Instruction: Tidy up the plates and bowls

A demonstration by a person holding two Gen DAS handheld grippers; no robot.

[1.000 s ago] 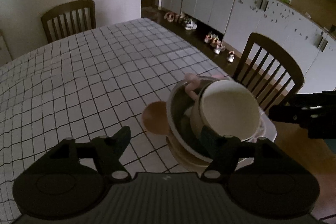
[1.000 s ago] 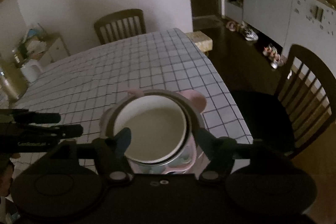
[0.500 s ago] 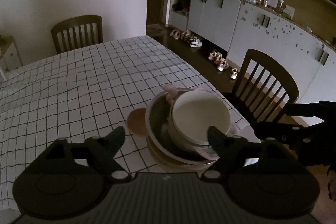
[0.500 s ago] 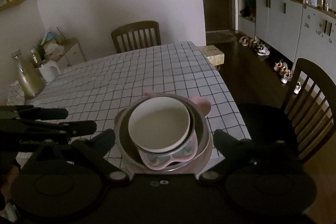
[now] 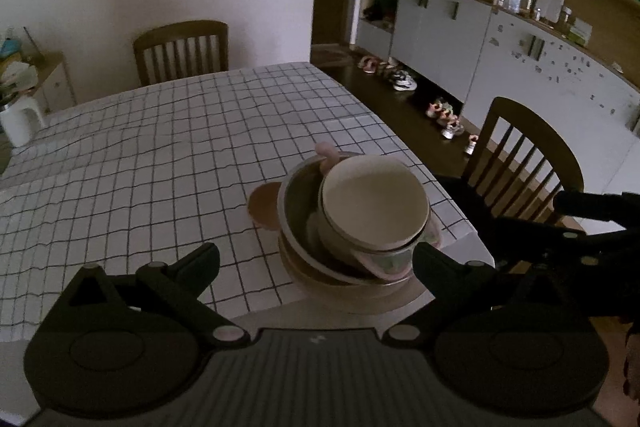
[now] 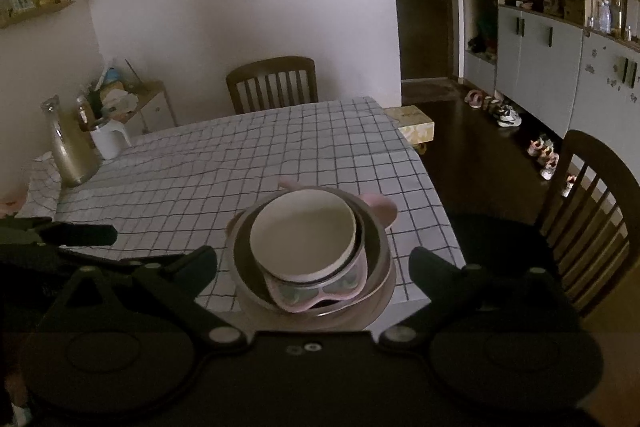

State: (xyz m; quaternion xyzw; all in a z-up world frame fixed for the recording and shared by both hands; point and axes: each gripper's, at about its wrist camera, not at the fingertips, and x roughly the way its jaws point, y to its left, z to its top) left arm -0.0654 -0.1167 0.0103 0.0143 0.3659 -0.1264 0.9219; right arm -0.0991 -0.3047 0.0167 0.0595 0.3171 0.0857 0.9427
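At the table's near corner: stacked bowls [image 6: 308,255] | tablecloth [image 6: 240,163] beyond bare | both jaws apart, empty

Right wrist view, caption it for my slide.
Nested bowls on checked tablecloth, between open right gripper fingers.

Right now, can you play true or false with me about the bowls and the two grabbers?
1. The white bowl sits on top of the stack. True.
2. The stack stands in the middle of the table. False: it is at the near corner, by the edge.
3. The left gripper is squeezing the white bowl. False: its jaws are opening, wide apart, touching nothing.
4. The right gripper holds nothing. True: its fingers stand clear on both sides of the stack.
5. The metal bowl has the pink dish inside it. True.
6. A spoon lies in the white bowl. False: it looks empty.
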